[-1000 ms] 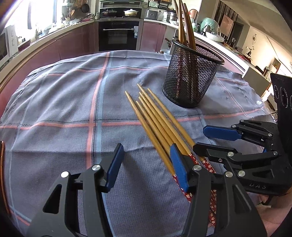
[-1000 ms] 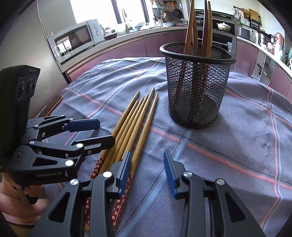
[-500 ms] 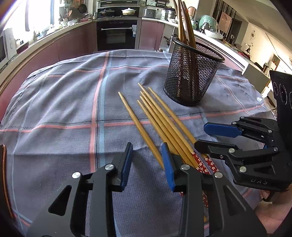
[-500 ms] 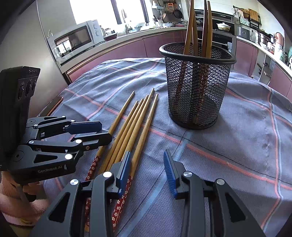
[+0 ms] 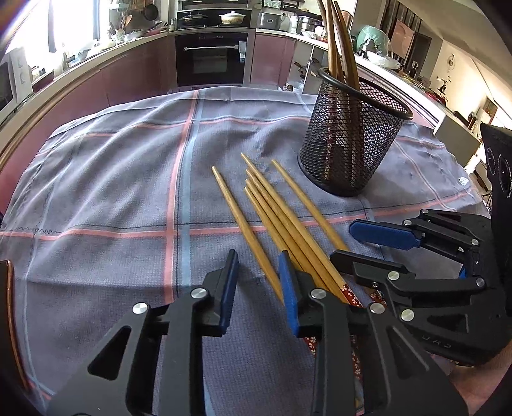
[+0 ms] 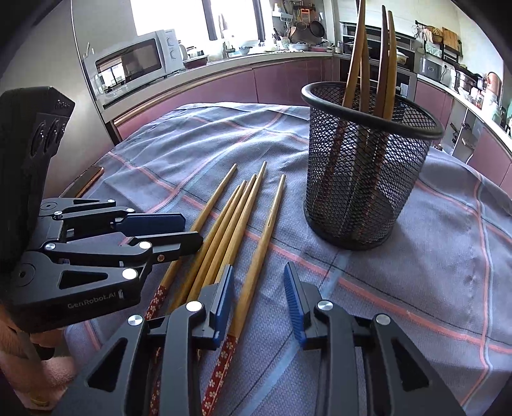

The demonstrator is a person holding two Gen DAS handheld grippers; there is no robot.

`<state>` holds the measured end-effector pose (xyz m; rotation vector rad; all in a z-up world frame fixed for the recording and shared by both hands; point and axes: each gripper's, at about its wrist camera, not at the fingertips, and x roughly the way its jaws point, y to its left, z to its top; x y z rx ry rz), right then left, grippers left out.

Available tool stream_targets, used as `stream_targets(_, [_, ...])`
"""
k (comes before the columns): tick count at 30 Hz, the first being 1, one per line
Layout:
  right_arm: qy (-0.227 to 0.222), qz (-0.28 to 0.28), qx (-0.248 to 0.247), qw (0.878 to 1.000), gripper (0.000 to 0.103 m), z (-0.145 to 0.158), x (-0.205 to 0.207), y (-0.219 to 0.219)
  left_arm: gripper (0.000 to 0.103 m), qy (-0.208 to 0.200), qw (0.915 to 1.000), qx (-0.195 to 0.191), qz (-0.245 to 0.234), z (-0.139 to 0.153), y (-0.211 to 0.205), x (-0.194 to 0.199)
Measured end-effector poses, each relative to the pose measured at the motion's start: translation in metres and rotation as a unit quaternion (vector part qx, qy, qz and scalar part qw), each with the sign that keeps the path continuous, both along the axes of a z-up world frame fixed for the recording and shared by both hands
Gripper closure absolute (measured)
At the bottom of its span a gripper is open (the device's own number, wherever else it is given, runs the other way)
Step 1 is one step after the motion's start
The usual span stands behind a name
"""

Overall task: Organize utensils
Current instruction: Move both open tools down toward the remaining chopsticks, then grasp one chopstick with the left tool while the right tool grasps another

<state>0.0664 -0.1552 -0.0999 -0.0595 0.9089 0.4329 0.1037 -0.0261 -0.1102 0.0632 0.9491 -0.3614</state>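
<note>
five loose chopsticks point(image 5: 275, 224) lie fanned on the desk's cloth point(image 5: 112, 192), near the mesh holder point(image 5: 348, 134). left gripper point(image 5: 257, 288) jaws closing around the outermost stick, pads not yet pressing; centre it first. right gripper point(image 6: 256, 300) jaws likewise closing. only the right wrist view shows the flowered ends point(image 6: 220, 368) clearly.

A kitchen is seen behind the table. Mauve cabinets point(image 5: 134, 76) are curved along the upper left, topped by a cluttered counter point(image 6: 268, 59). A black oven point(image 5: 211, 59) is set at upper centre. A white microwave point(image 6: 134, 64) is lit by a bright window point(image 6: 172, 16).
</note>
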Motion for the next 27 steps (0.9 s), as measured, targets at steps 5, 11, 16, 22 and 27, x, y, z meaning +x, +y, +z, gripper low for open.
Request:
stream_targets(5, [0.001,-0.005,0.0,1.0,0.083,0.0,0.005,0.0,0.086,-0.001,0.9999,0.002,0.011,-0.001,0.001,0.001])
stream_targets(11, [0.007,-0.012,0.007,1.0,0.088,-0.001,0.008,-0.002,0.088,0.0,0.9998,0.007,0.018,-0.001,0.003,0.001])
stream_targets(16, [0.005,-0.014,0.005,1.0,0.09,-0.001,0.008,0.0,0.088,0.0,0.9998,0.006,0.02,-0.001,0.003,0.002])
stream_targets(22, [0.009,-0.022,0.018,1.0,0.097,-0.002,0.01,-0.005,0.092,0.003,0.9997,0.0,0.026,-0.001,0.004,0.004])
stream_targets(27, [0.012,-0.024,0.029,0.999,0.098,-0.001,0.009,-0.011,0.096,0.007,0.9994,-0.007,0.033,-0.001,0.008,0.004])
